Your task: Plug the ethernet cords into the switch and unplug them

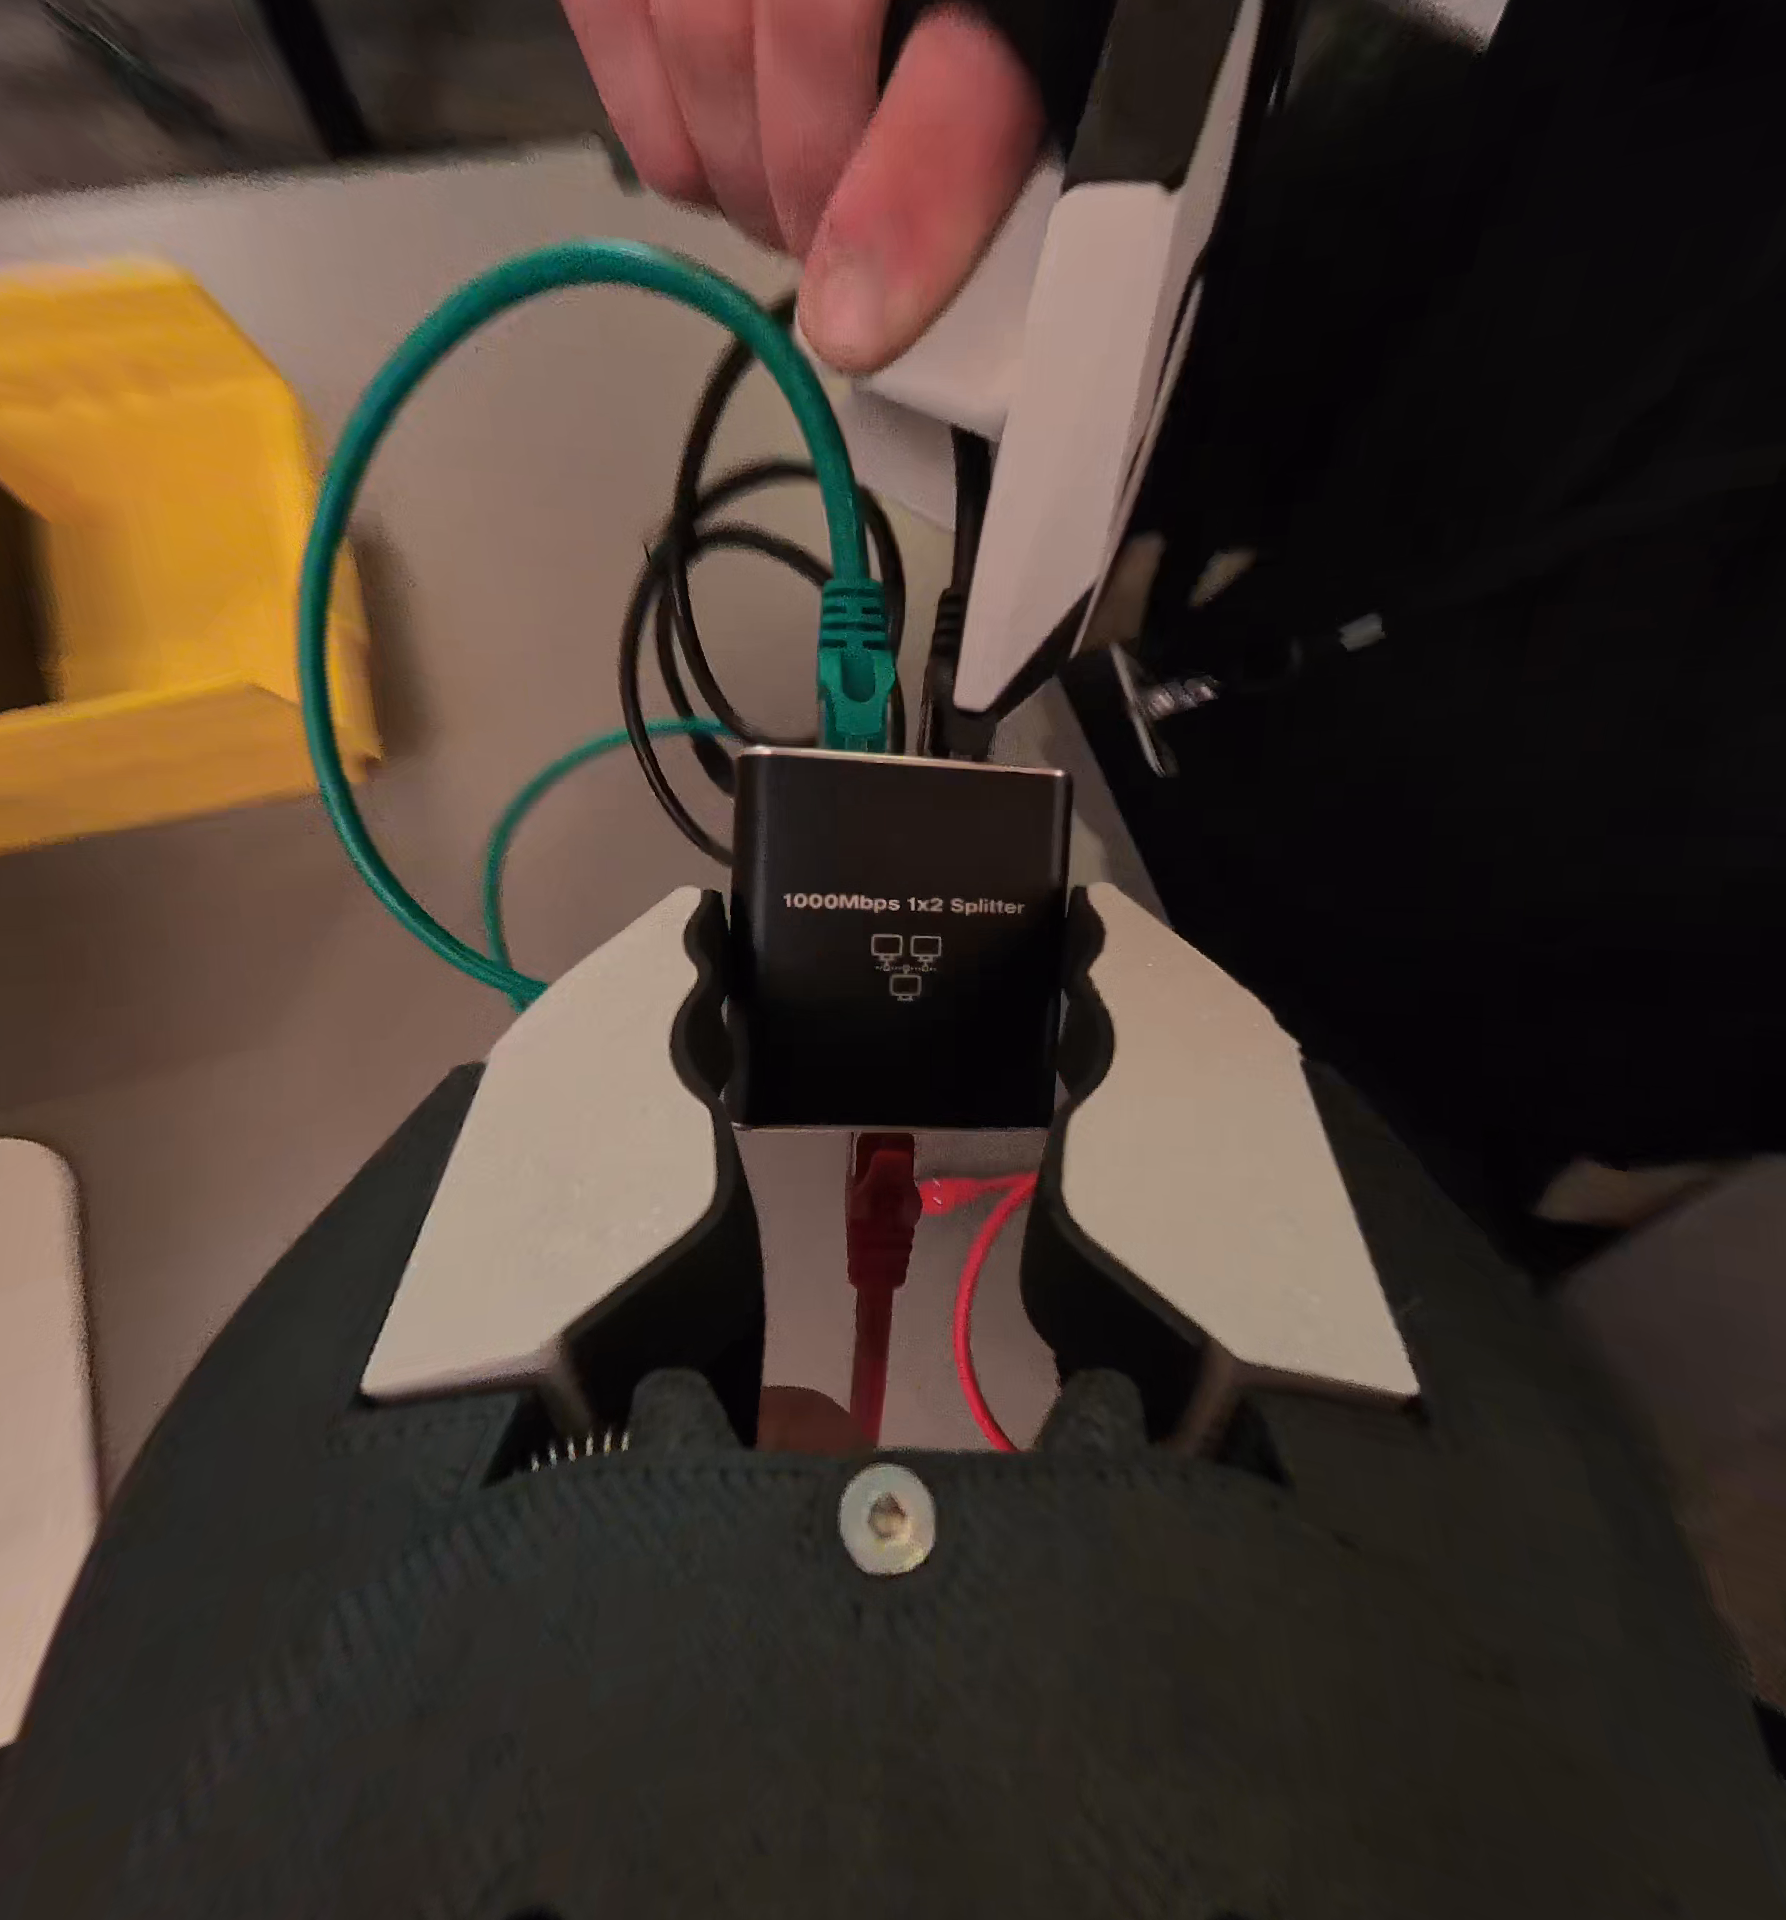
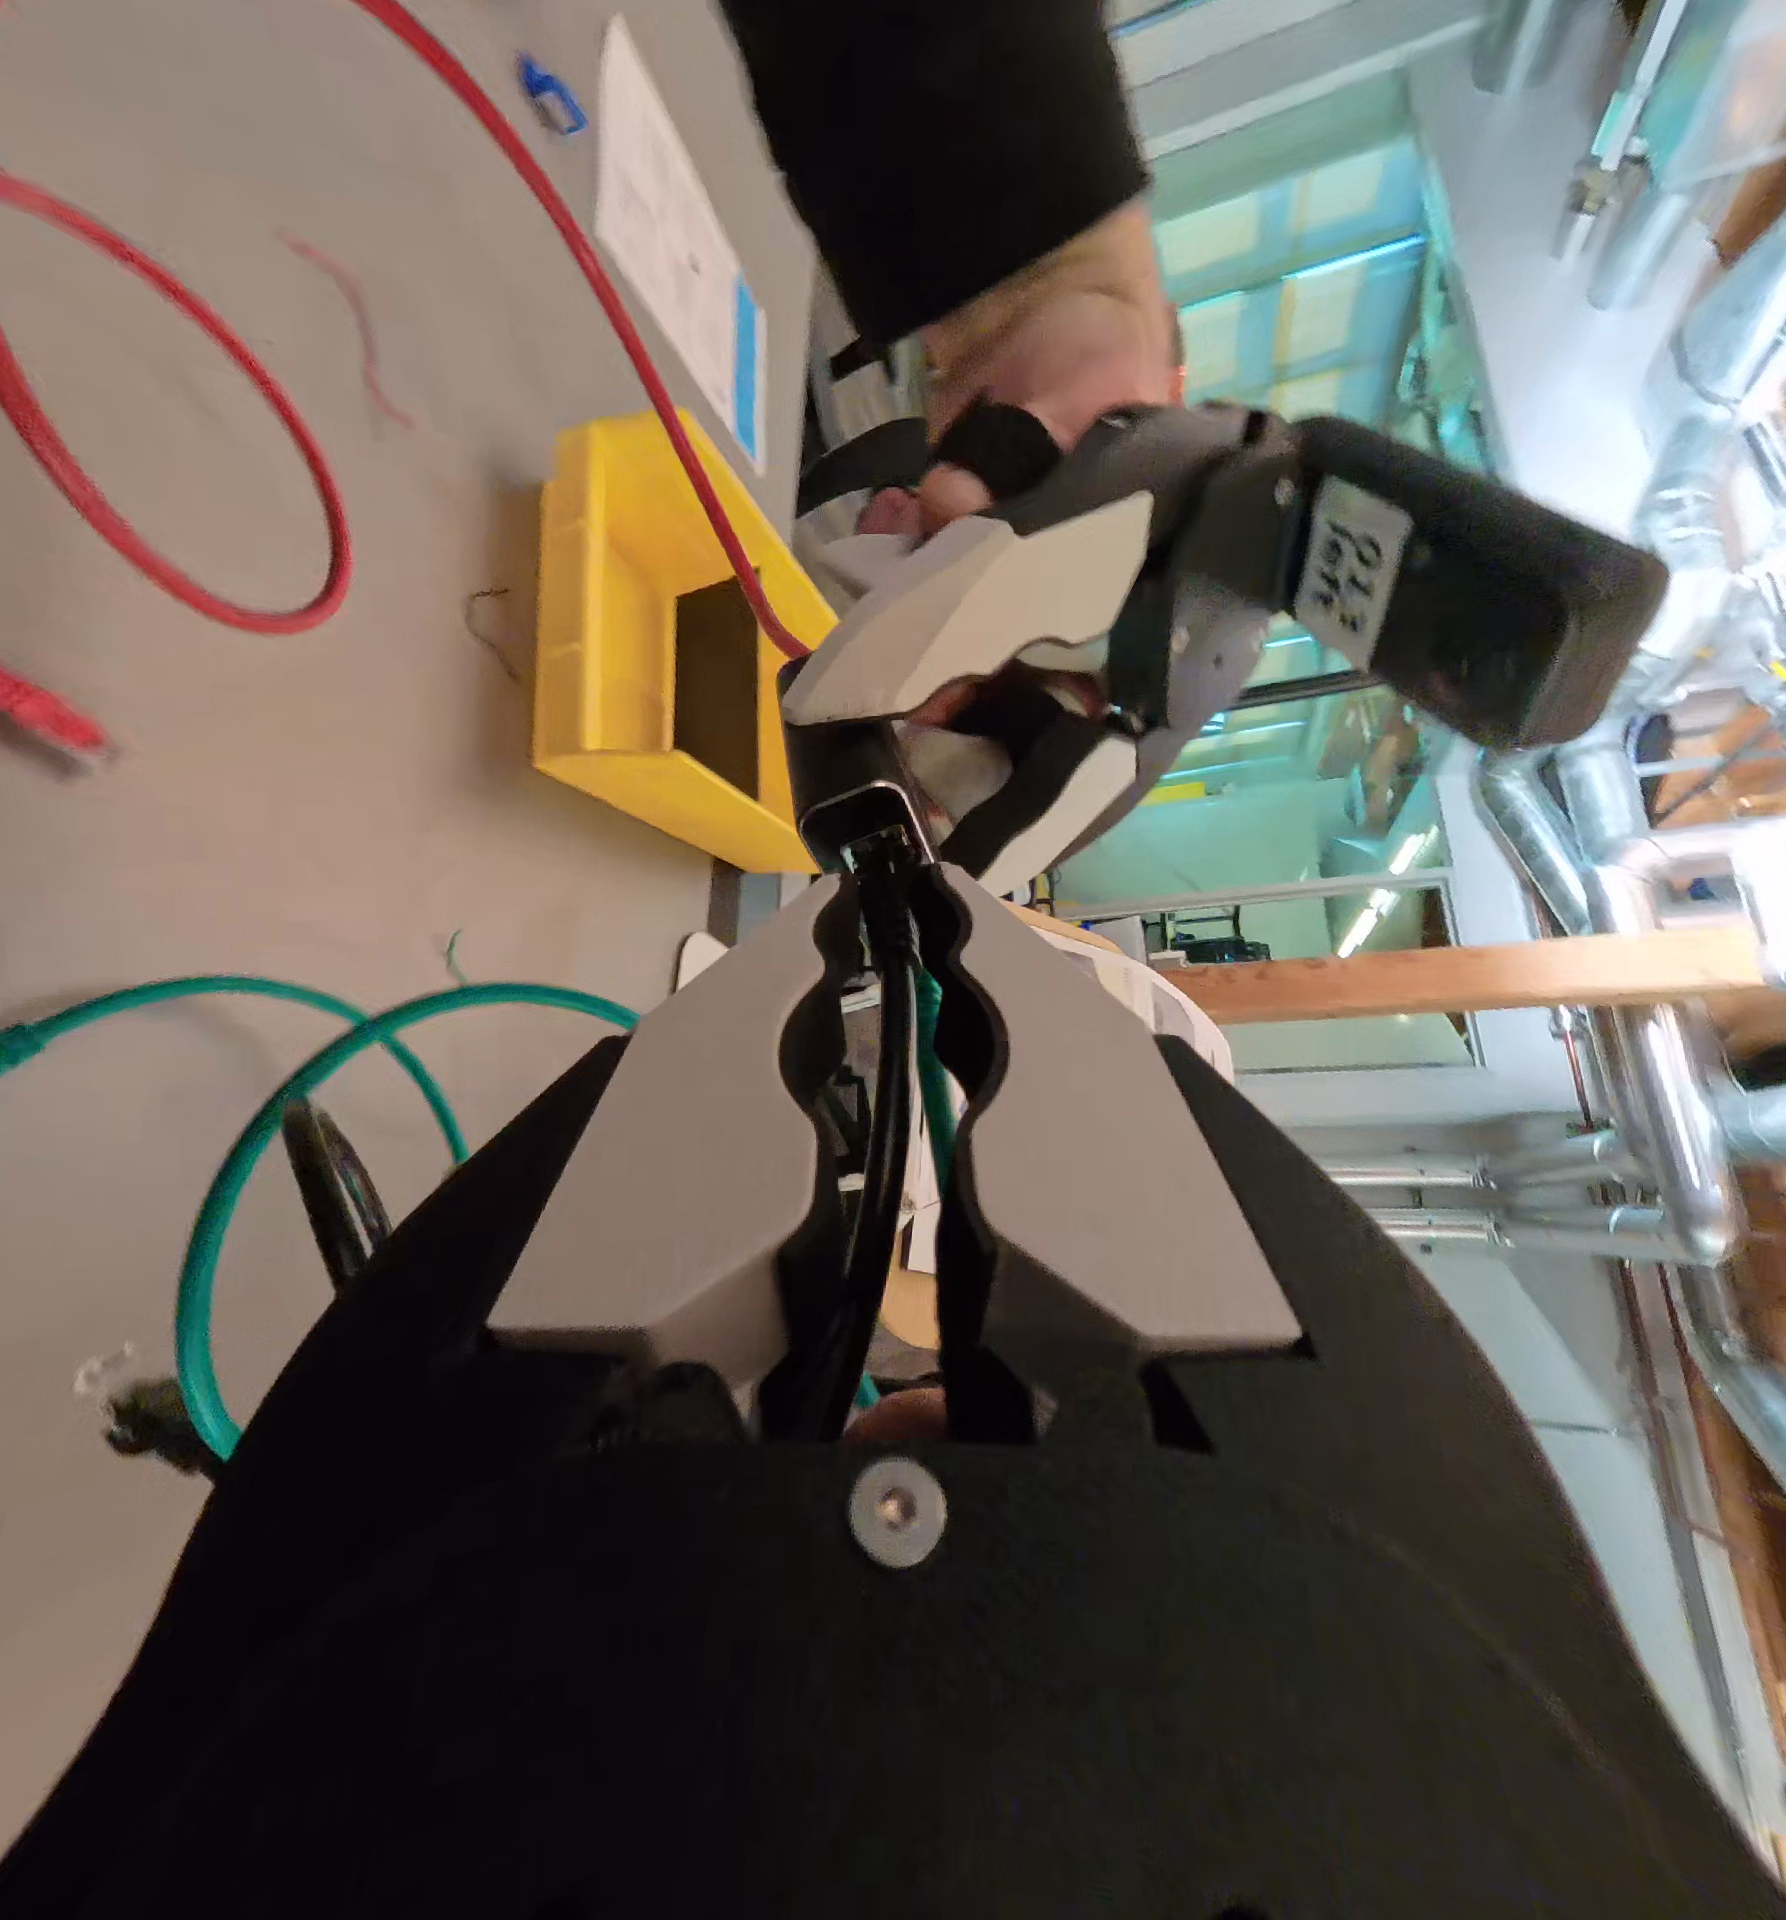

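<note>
Switch (image 1: 899,935) clamped in left gripper (image 1: 894,997); right gripper (image 2: 884,904) closed on black cord (image 2: 894,1049) at port. Judged step: seating or pulling it; next needs straight-line motion.

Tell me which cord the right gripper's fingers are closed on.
The black cord, plugged into the switch; the green cord and red cord aren't gripped.

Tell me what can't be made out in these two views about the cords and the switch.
- Left wrist view: whether the black cord is fully seated in the switch; the right gripper's finger covers its plug.
- Right wrist view: the green cord at its port; the right gripper and the black cord hide it.
- Right wrist view: the red cord where it meets the switch, behind the left gripper.
- Left wrist view: the yellow bin is motion-blurred and cut by the edge.
</note>
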